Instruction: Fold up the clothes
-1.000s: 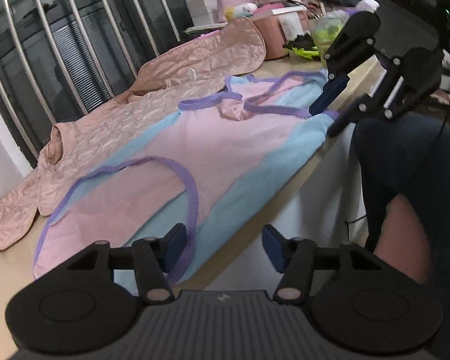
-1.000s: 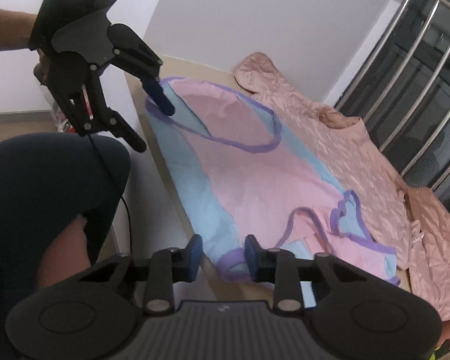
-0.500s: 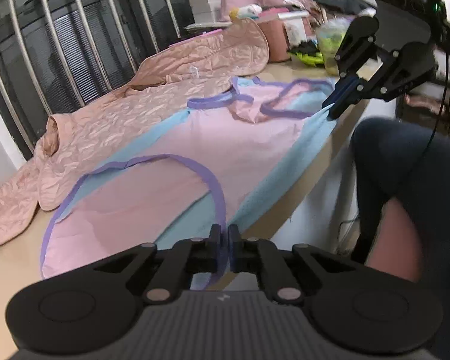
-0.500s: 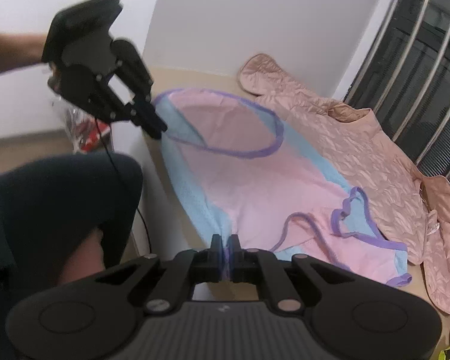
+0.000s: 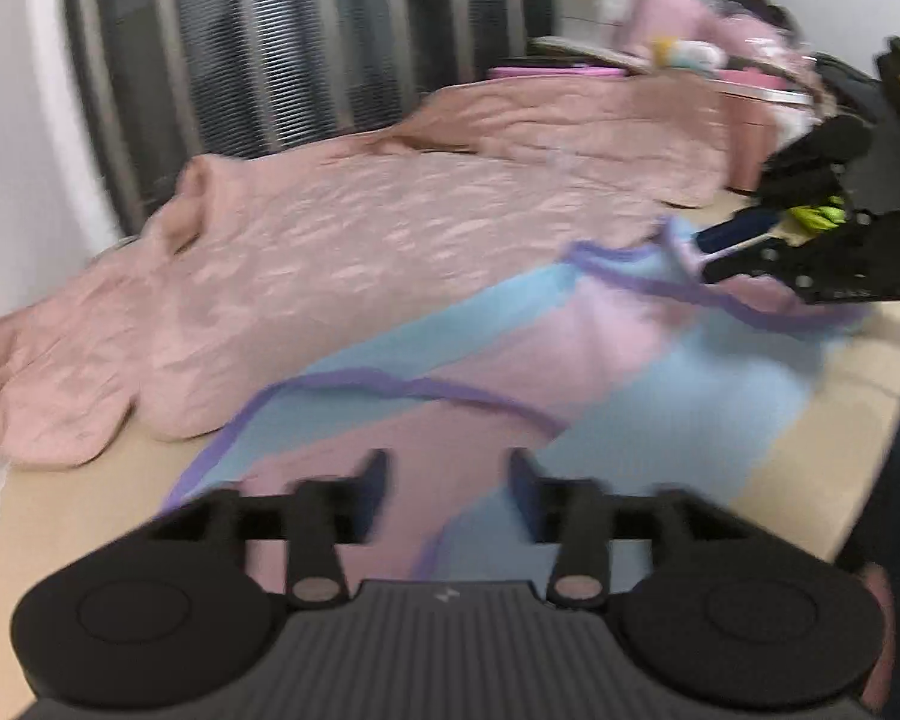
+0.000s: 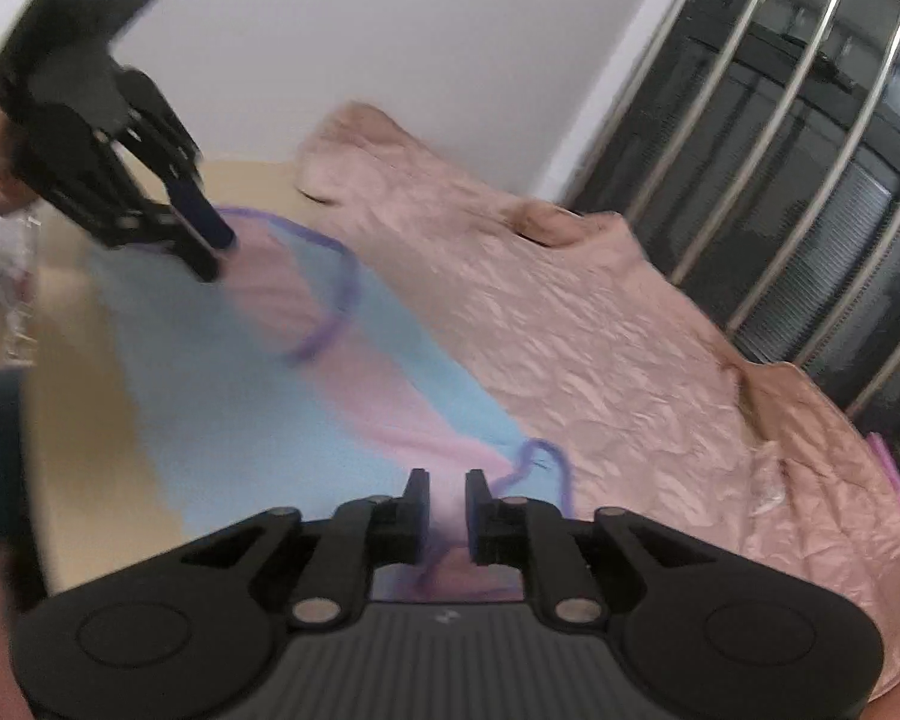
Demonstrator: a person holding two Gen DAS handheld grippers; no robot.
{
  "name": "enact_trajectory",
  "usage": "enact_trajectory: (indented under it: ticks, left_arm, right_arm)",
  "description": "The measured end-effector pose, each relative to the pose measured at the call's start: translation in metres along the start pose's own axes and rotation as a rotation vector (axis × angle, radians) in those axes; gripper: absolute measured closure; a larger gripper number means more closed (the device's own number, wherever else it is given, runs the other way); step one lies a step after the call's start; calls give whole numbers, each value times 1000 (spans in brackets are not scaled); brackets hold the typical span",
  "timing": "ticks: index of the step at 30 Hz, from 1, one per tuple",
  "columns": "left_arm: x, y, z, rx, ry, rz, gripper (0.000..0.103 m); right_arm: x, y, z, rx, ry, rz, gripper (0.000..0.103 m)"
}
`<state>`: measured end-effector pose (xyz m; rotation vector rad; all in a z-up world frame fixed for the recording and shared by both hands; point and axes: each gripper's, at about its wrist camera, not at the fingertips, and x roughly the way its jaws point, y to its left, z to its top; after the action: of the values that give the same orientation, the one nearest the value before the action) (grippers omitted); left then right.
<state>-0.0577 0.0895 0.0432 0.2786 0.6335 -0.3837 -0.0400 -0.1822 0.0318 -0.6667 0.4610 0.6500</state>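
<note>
**Both grippers open over the pink-and-blue garment**

The pink-and-blue garment (image 5: 570,372), trimmed in purple, lies spread on the beige table (image 5: 90,492), with one long edge running alongside the table's near side. In the left wrist view it fills the centre and stretches toward 2 o'clock; in the right wrist view it runs from the lower centre up toward 10 o'clock.

The left gripper (image 5: 444,480) hangs just over the garment's wide end, its fingers well apart with pink cloth showing between them and nothing clamped. The right gripper (image 6: 447,498) sits over the strap end, where the purple strap loops (image 6: 540,468) lie at about 1 o'clock from its tips. Its fingers stand a small way apart; cloth shows in the gap, but they are not pressed on it.

A quilted salmon-pink blanket (image 5: 360,252) lies beside the garment, touching its far edge, toward 11 o'clock in the left view. Behind it stand metal window bars (image 6: 810,192). Both views are motion-blurred.
</note>
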Motion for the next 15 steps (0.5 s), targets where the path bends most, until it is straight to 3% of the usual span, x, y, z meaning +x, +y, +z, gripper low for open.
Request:
enact_trajectory:
  ticks: [2, 3, 6, 10, 11, 12, 13, 15]
  left_arm:
    - [-14, 10, -13, -49, -9, -10, 52]
    - [-23, 16, -22, -77, -15, -20, 47]
    - [-47, 29, -50, -142, -30, -53, 29]
    - [-44, 33, -65, -144, 2, -44, 29]
    - [-41, 32, -67, -145, 5, -38, 33]
    - [-39, 31, -69, -146, 9, -33, 49]
    - [-37, 30, -70, -147, 13, -28, 54]
    - [-37, 28, -73, -161, 14, -8, 86]
  right_arm:
    - [-1, -6, -5, 24, 7, -56, 62]
    - [-10, -10, -10, 50, 2, -83, 58]
    - [-46, -27, -28, 137, -8, -104, 56]
    - [-85, -37, -57, 216, 34, 39, 56]
    - [-87, -37, -64, 218, 58, 77, 56]
    - [-88, -36, -70, 219, 84, 104, 56]
    - [-86, -35, -74, 218, 116, 110, 57]
    - [-83, -32, -79, 194, 154, 119, 58]
